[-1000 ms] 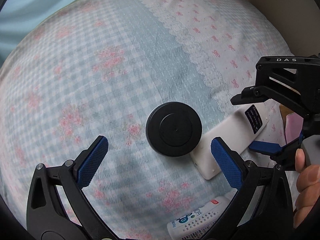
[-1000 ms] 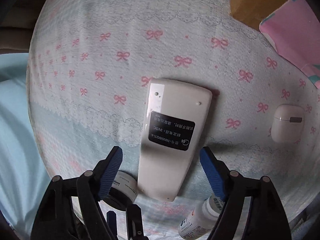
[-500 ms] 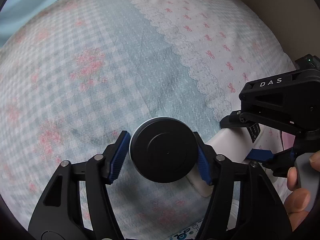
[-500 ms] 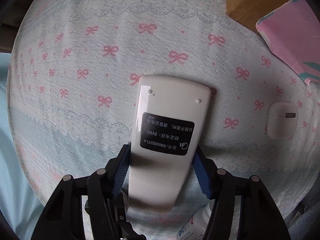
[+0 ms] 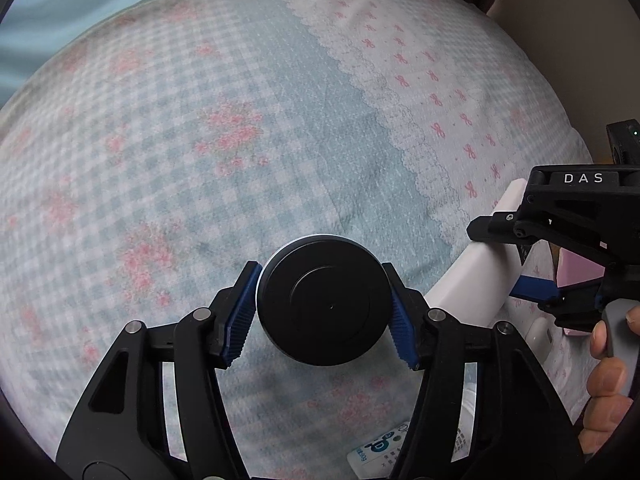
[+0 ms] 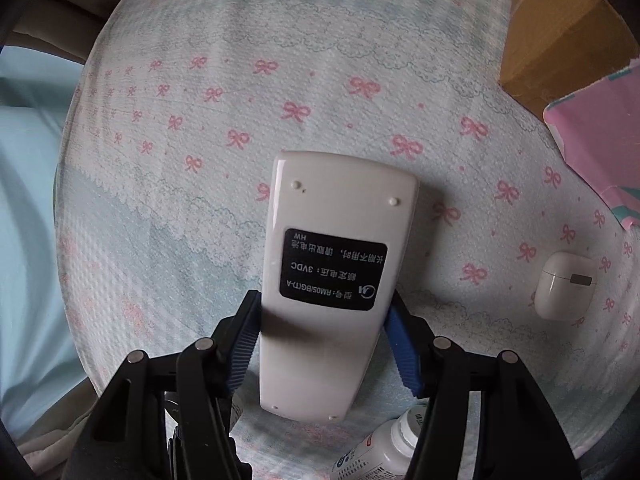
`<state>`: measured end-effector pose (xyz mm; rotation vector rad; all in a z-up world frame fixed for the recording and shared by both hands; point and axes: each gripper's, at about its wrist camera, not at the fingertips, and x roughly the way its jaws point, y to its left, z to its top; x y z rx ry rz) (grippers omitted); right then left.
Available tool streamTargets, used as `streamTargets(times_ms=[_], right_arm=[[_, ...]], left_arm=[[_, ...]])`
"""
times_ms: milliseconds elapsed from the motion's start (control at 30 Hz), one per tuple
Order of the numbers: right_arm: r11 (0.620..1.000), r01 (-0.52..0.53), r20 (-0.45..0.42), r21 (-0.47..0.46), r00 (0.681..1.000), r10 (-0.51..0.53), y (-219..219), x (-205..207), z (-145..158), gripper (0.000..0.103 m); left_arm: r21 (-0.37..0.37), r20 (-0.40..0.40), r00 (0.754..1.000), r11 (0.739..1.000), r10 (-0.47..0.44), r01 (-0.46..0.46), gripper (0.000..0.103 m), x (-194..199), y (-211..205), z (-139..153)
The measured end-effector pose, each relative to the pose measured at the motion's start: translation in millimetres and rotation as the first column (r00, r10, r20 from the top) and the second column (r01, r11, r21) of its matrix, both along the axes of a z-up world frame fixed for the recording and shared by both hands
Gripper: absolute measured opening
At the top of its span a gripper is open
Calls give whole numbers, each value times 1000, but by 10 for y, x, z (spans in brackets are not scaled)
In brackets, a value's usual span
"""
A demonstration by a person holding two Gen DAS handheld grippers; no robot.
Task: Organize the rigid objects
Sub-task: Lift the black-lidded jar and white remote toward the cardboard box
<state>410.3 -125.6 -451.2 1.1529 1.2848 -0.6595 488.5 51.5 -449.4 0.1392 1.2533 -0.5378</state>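
L gripper (image 5: 323,316) clamped on black round jar (image 5: 323,300), above checked bedsheet (image 5: 160,160); contents unseen. R gripper (image 6: 322,340) pinching white remote (image 6: 332,280), label up. Bottle (image 6: 380,452) below, earbud case (image 6: 564,291) closed, far right.

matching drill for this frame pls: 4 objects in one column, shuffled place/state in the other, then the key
1. black round lid
2. white remote
3. earbud case
4. white bottle

a. lying free on the bow-print cloth, right of the remote
b. clamped in the left gripper
c. partly hidden under the right gripper's frame, bottom edge
d. clamped in the right gripper, label side up

Pairs: 1-b, 2-d, 3-a, 4-c
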Motion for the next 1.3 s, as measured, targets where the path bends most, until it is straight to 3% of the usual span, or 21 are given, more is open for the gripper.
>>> streamTargets(times_ms=[200,467,767,1000,1300], right_arm=[[995,-99,90,-34,991,101,-14,-79,307,56],[978,-194,200,-80,958,206,-50,-394,871,56],[985,-165,357,-49,918,172,-7,-988,1661,56],[983,-151,418,-103,890,181,-386,-1466,2197,56],[969,-180,447,-167,863,237,-1423,-2009,2588,56]], left_arm=[[-31,26,999,999,35,-34,55,-136,188,349],[-69,80,996,997,39,-33,55,-534,329,1047],[-120,125,992,993,1,15,55,-1151,353,1952],[-127,153,987,990,-44,64,55,-1582,0,2431],[-133,172,984,989,-45,69,56,-2068,-926,2749]])
